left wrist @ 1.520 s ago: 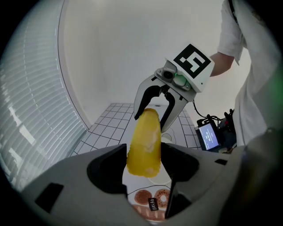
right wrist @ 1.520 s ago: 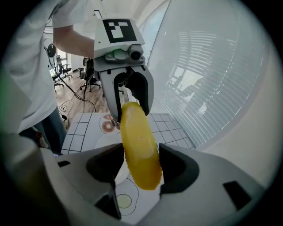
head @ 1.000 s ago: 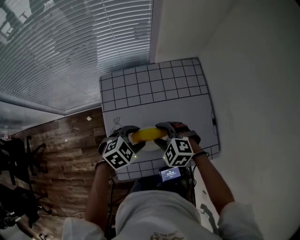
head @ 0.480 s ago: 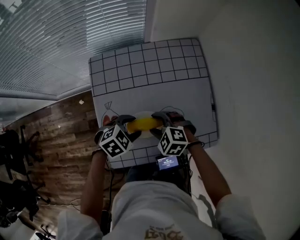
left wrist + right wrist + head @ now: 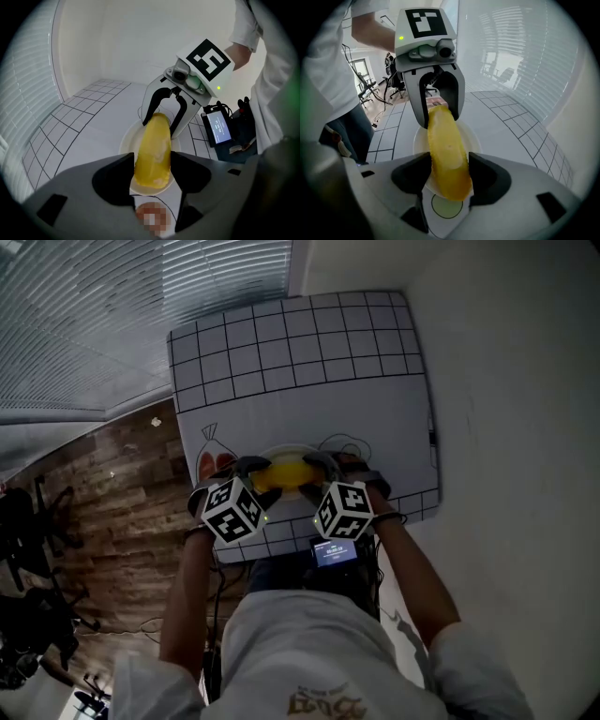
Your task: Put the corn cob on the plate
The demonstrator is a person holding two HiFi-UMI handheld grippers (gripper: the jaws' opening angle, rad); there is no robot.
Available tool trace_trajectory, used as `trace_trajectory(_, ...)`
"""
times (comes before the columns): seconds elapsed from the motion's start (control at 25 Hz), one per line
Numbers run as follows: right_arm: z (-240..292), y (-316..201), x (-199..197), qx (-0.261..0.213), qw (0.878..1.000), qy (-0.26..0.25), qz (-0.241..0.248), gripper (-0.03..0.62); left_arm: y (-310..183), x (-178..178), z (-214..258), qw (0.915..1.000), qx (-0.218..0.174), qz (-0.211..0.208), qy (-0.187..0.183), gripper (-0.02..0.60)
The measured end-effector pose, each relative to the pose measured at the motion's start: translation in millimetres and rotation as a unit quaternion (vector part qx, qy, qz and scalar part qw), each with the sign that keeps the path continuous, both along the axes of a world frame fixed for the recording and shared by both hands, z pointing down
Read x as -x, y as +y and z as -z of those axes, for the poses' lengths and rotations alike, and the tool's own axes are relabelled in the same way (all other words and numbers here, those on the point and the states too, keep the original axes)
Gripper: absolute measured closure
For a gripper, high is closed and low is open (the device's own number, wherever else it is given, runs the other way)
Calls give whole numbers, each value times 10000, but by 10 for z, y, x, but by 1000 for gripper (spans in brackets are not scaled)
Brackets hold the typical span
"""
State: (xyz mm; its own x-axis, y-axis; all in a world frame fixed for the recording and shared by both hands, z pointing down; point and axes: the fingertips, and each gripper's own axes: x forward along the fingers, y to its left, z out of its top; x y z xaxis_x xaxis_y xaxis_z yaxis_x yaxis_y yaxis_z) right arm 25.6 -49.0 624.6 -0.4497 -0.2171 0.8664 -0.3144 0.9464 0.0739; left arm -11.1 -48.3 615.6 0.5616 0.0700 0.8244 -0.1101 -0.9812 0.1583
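Head view, lower centre: holding the corn cob (image 5: pixel 286 474) level, one end clamped in the left gripper (image 5: pixel 253 469), the other in the right gripper (image 5: pixel 322 465). Gripping both ends probably to keep a long, rounded thing from rolling or tipping. Hovering right over the white plate (image 5: pixel 281 450) on the gridded mat (image 5: pixel 300 371), with the marker cubes turned toward the camera. Cannot tell from here whether touching the plate or just above it.

Left gripper view, bottom centre: pressing on the near end of the cob (image 5: pixel 153 150) from both sides, jaws set wide because of its thickness. Running up the frame from there to the right gripper at the far end. Showing plate rim (image 5: pixel 127 140) to the left of and beneath the cob, so well centred for setting down.

Right gripper view, bottom centre: squeezing the near end likewise (image 5: pixel 447 159), with the left gripper up the frame on the far tip. Lying above the plate (image 5: pixel 471 136); likely only lowering and letting go left to do.
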Motion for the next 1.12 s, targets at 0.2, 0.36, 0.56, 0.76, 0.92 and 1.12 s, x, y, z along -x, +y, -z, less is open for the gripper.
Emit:
trace_trajectory(0.2,-37,-5,22,-111,9999,55,72,336,8,25,-61,9999,-37,136,75,333)
trace_trajectory(0.36,-67,-23,41,-37,10000,59,-29,333,-8,35,-96,9997,-66,199,141,331)
trace_trajectory(0.56,-115,-37,82,-76,9998,127,-161,329,-22,69,-131,9991,-45,363,202,324)
trace_trajectory(0.76,-106,-42,65,-164,9993,171,-293,327,-33,60,-124,9985,-115,443,300,321)
trace_trajectory(0.92,-85,-24,35,-223,9987,241,-395,326,-24,71,-104,9974,-210,570,387,316)
trace_trajectory(1.12,-40,-30,-70,-202,9971,232,-700,324,-40,100,-30,9961,-644,420,435,304)
